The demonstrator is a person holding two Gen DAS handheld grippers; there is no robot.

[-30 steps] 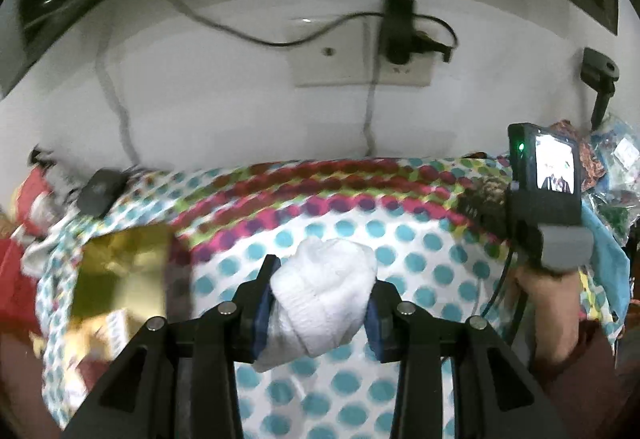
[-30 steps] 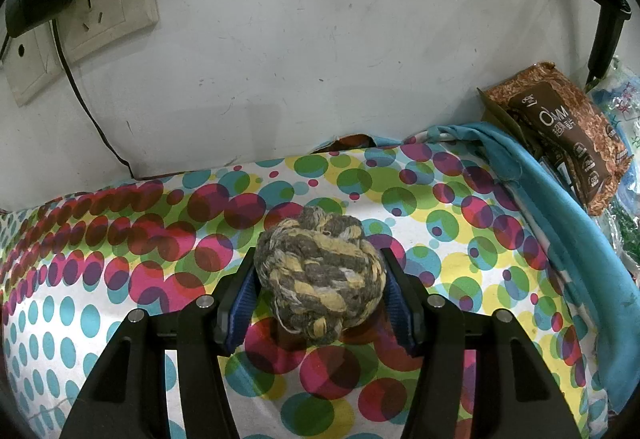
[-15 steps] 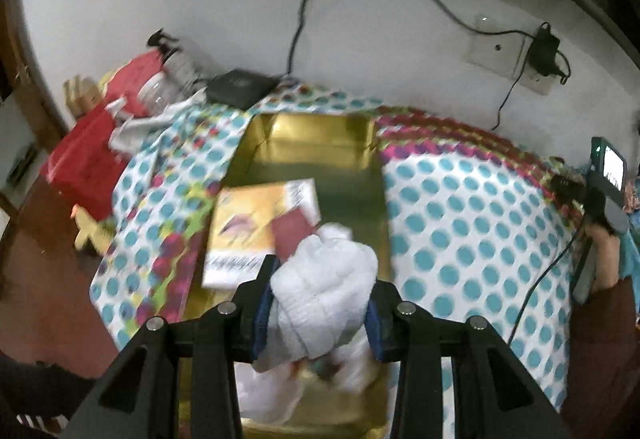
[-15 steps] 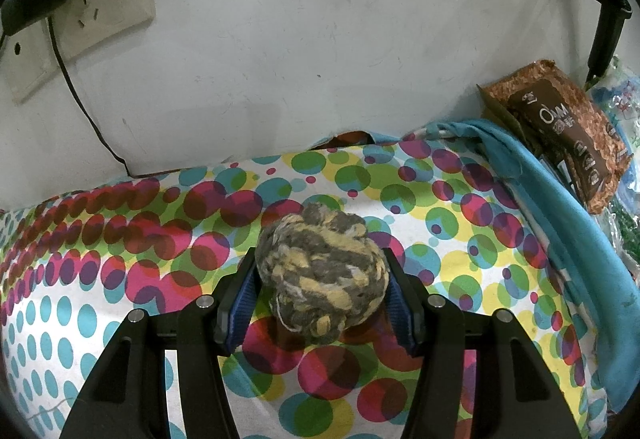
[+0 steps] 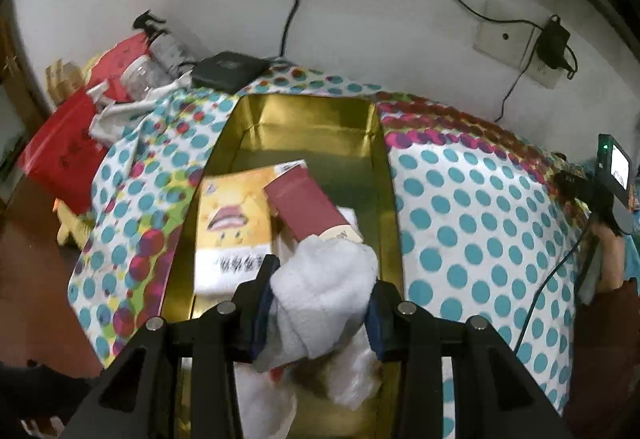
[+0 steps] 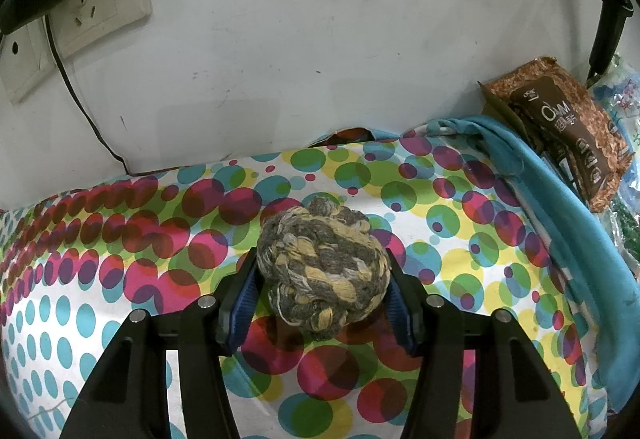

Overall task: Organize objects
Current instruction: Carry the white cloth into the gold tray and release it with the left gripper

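White wall, a polka-dot cloth covering the surface, a gold box sitting open on it.

The left gripper is clenching a rolled white sock, pads pressing into both sides, and is hanging over the near end of the box. The right gripper is gripping a knotted rope ball, grey and yellow, over bare cloth well apart from the box.

Risks, my read:
- The sock is drooping loose below the pads. On release it may be unrolling or snagging on a pad rather than dropping clean.
- The box is already crowding up: a yellow packet, a dark red packet lying across it, more white fabric underneath. The sock could be landing on that pile and rolling toward the box wall.
- The ball is round and springy; if the squeeze is easing, it is rolling off across the cloth.

Around: a black device and a red bag are sitting past the box's far-left corner, cables are hanging down the wall, a brown snack bag and teal fabric are lining the right edge. Nothing is blocking the drop except the box's own contents.
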